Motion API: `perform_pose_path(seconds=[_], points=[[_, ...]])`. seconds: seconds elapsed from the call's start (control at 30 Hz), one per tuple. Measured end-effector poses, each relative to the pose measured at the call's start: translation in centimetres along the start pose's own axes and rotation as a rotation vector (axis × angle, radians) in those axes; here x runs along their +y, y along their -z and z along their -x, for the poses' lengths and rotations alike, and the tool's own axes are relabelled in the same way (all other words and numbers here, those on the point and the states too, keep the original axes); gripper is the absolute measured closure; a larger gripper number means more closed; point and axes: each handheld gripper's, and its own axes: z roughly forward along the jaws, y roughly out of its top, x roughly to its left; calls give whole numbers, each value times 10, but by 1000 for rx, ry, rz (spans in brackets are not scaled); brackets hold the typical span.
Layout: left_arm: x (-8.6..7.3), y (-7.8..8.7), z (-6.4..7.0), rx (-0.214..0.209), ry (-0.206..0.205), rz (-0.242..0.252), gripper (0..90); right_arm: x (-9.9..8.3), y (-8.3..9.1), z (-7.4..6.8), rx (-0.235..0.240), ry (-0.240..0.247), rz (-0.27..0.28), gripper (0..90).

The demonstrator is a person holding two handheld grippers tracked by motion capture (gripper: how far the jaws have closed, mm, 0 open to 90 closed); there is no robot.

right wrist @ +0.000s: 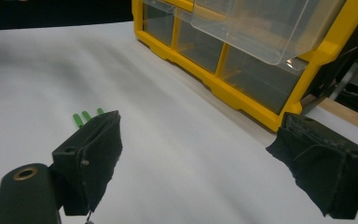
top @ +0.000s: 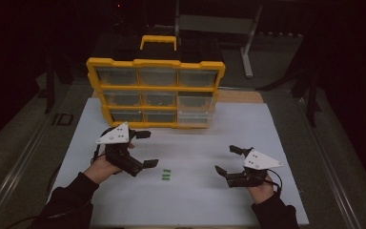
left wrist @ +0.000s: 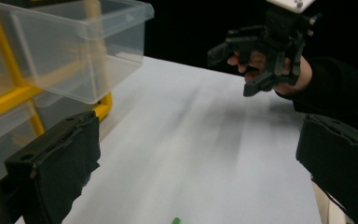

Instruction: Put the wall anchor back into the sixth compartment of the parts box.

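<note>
High view: left tongs point(top: 145, 149) spread wide, holding nothing, hovering over the white surface point(top: 195, 200); right tongs point(top: 228, 160) likewise spread and holding nothing. Three small green pieces point(top: 166, 175) lie on the surface between the two tongs, just beside the left tongs' nearer jaw and farther from the right pair. Yellow organiser box point(top: 156, 90) with clear drawers stands beyond both tongs, nearer the left ones; its lower right drawers stick out slightly. Left gripper view: left tongs point(left wrist: 196, 158) with jaws far apart, bare surface between them; tip of one green piece point(left wrist: 175, 220) at the bottom edge between the jaws; a clear drawer point(left wrist: 74, 44) juts out above the left jaw; right tongs point(left wrist: 235, 70) farther off, open, in a hand. Right gripper view: right tongs point(right wrist: 205, 154) spread; green pieces point(right wrist: 87, 116) just behind the left jaw's tip; organiser box point(right wrist: 242, 70) ahead, a drawer point(right wrist: 265, 28) pulled out.
</note>
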Motion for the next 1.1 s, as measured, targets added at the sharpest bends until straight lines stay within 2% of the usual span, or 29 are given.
perform_pose_path(seconds=[0.1, 0.33, 0.43, 0.6, 0.63, 0.73, 0.87, 1.1], points=[[-1, -7, -3, -4, -7, -21, 0, 0, -1, 0, 4, -1, 0, 139], [-11, -26, -12, -80, -14, -89, 1, -1, -1, 0, 8, -3, -1, 139], [-17, -35, -16, -88, -17, -123, 15, -1, -2, 0, 12, -7, -2, 139], [-24, -43, -22, -105, -15, -148, 50, -2, -2, -1, 15, -5, -3, 139], [-26, -45, -22, -104, -20, -161, 94, -2, -2, 0, 17, -5, -2, 140], [-29, -47, -24, -116, -20, -177, 131, -2, -2, 0, 17, -6, -3, 139], [-38, -56, -24, -130, -39, -235, 181, -2, -3, -1, 19, -7, -5, 140], [-51, -67, -27, -141, -24, -300, 311, -3, -4, -1, 26, -4, -10, 140]])
